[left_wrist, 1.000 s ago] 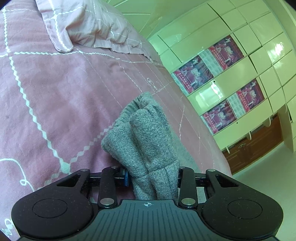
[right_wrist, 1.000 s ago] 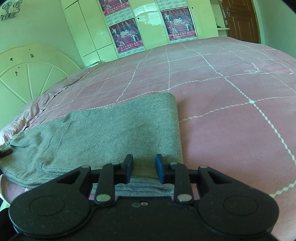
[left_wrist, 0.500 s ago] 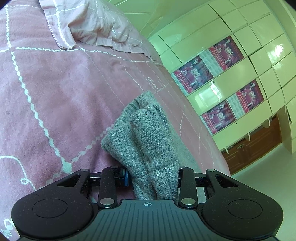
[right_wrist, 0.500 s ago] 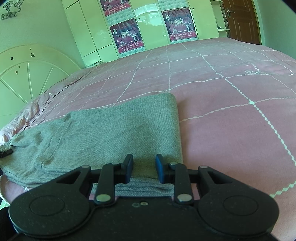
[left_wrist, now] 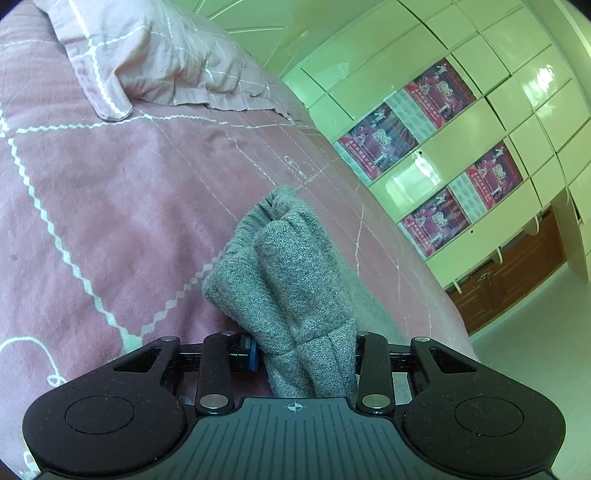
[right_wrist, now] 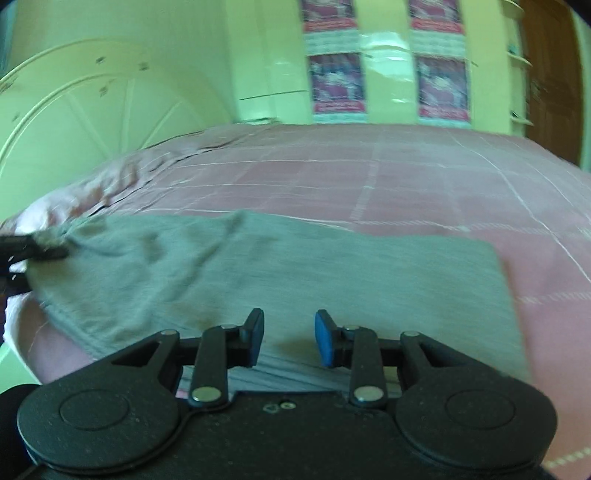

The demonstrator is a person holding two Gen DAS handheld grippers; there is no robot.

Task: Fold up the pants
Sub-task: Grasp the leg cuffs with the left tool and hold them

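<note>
The left gripper (left_wrist: pixel 303 349) clamps a bunched end of the pants (left_wrist: pixel 291 280). The right gripper (right_wrist: pixel 288 338) hangs parted, empty — it should pinch the near edge squarely, then both lift evenly over the bed (right_wrist: pixel 424 177).

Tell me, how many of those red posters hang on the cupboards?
4, in two stacked pairs: upper left, lower left, upper right, lower right. The top two are cut off by the frame's edge; more could hang outside it.

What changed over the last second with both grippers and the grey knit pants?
The right gripper opened, let go of the grey knit pants and drew back. The left gripper stayed clamped on its bunched end; the pants still lie on the pink quilted bedspread.
</note>
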